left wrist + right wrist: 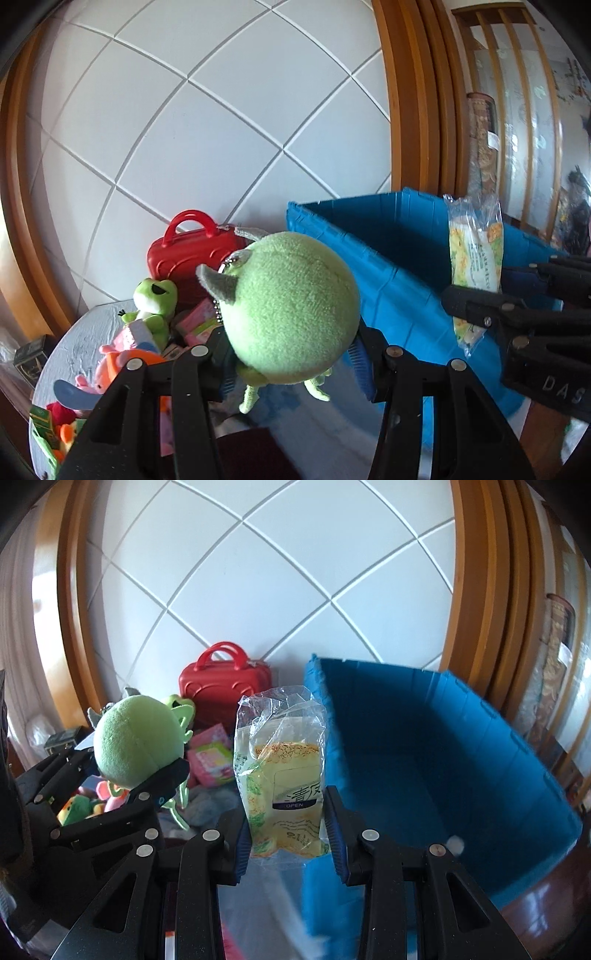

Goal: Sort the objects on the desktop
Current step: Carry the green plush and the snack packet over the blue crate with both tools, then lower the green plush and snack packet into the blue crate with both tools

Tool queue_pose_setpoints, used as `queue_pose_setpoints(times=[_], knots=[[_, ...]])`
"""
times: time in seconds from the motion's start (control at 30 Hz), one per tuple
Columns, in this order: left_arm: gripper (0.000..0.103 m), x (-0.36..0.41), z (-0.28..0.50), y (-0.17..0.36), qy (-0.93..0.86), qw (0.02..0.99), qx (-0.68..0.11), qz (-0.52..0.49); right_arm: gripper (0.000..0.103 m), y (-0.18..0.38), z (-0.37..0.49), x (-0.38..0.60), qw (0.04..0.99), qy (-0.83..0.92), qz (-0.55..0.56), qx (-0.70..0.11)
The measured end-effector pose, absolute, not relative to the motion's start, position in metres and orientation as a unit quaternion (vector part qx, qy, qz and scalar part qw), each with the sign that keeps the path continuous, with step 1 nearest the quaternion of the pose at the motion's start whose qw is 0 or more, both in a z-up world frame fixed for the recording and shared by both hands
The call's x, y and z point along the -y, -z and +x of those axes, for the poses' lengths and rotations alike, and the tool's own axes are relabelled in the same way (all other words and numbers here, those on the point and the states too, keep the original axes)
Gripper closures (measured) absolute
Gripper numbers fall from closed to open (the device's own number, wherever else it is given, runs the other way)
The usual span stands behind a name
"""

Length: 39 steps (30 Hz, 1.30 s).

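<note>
Left tongs (pixel 291 347): I have them clamped on round green plush toy (pixel 295 306) | right tongs (pixel 288 834): narrow, gripping clear plastic tissue packet (pixel 284 794) beside blue plastic bin (pixel 443 746)

Ahead of your fingers stands a white wall (pixel 258 590) scored with diagonal grooves — daylight on it — framed either side by curved wooden trim (pixel 476 590).
</note>
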<state>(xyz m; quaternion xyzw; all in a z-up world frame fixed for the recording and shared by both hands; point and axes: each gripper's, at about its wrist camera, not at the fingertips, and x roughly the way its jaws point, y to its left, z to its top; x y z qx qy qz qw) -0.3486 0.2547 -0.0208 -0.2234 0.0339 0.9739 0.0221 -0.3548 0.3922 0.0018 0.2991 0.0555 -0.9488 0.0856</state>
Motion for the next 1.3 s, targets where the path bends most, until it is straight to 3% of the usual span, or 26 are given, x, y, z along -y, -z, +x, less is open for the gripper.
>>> queue_pose_setpoints(times=[0.4,0.57,0.8,1.03,1.3], knots=[[0.053,-0.408,-0.454,-0.048,-0.962,0.049,0.007,-0.269,0.068,-0.07,-0.431,-0.545,0.069,0.955,0.265,-0.113],[0.053,-0.45,-0.51,-0.055,-0.946,0.051,-0.01,-0.319,0.068,-0.084,-0.475,-0.586,0.044,0.953,0.279,-0.112],[0.053,-0.468,-0.604,-0.035,-0.905,0.052,0.038,-0.421,0.068,-0.081,-0.559,-0.614,0.041,0.93,0.349,-0.111],[0.053,-0.466,-0.666,0.064,-0.843,0.011,0.049,-0.536,0.068,0.013,-0.649,-0.621,0.032,0.866,0.484,-0.12],[0.053,-0.479,-0.673,0.196,-0.732,-0.014,0.016,-0.681,0.068,0.156,-0.665,-0.626,0.015,0.763,0.632,-0.133]])
